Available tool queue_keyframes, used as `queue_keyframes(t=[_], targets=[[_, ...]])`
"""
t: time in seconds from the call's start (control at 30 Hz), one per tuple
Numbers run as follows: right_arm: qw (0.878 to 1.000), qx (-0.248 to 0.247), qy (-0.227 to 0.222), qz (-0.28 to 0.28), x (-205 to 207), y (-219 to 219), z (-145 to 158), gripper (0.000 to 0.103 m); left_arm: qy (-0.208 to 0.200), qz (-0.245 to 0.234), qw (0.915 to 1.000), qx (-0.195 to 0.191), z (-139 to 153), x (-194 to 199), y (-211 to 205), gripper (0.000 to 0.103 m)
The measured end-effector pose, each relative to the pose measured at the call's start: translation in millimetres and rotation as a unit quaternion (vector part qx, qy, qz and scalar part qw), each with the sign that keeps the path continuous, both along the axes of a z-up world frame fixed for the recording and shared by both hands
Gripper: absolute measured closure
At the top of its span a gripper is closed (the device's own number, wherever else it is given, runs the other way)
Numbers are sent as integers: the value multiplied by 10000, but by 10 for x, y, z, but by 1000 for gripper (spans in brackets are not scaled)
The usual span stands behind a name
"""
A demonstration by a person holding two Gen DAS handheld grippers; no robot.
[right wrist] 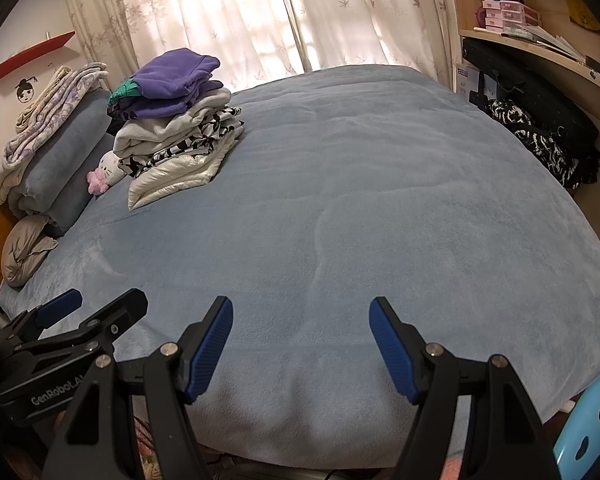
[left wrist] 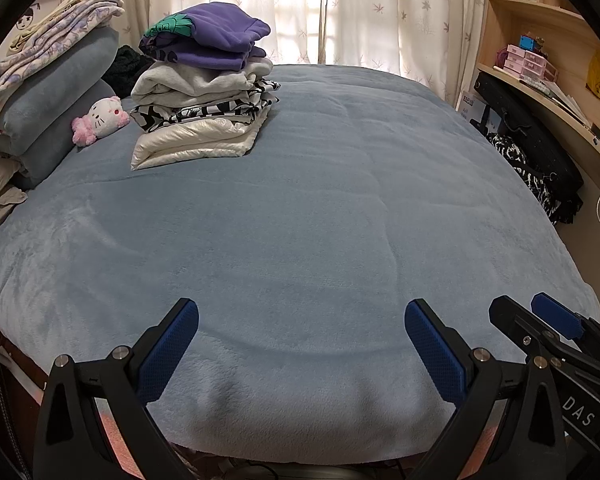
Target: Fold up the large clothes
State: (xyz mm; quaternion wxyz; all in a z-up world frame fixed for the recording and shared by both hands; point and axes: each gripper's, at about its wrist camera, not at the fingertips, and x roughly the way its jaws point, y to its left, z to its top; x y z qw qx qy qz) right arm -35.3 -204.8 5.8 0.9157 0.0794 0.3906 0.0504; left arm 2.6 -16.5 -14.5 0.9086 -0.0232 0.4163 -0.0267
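Observation:
A stack of folded clothes (left wrist: 204, 92) sits on the far left of the blue bed (left wrist: 320, 220), with a purple garment (left wrist: 216, 36) on top and a white padded one at the bottom. The stack also shows in the right wrist view (right wrist: 176, 128). My left gripper (left wrist: 302, 320) is open and empty over the bed's near edge. My right gripper (right wrist: 301, 320) is open and empty beside it, over the same edge (right wrist: 340, 240). Each gripper shows at the side of the other's view. No unfolded garment lies on the bed.
Rolled blue bedding and folded blankets (left wrist: 48, 92) lie at the left with a white and pink plush cat (left wrist: 100, 120). A dark patterned cloth pile (left wrist: 536, 168) and a black case fill the gap by the wooden shelves (left wrist: 540, 40). A blue stool (right wrist: 592, 424) stands at the near right.

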Motion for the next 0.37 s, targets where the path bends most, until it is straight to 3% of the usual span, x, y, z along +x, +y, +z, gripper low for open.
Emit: queue_keyframes(t=[0.37], targets=[[10000, 2, 10, -18, -9, 13, 10, 32, 12, 13, 10000, -1, 8, -27, -9, 1]])
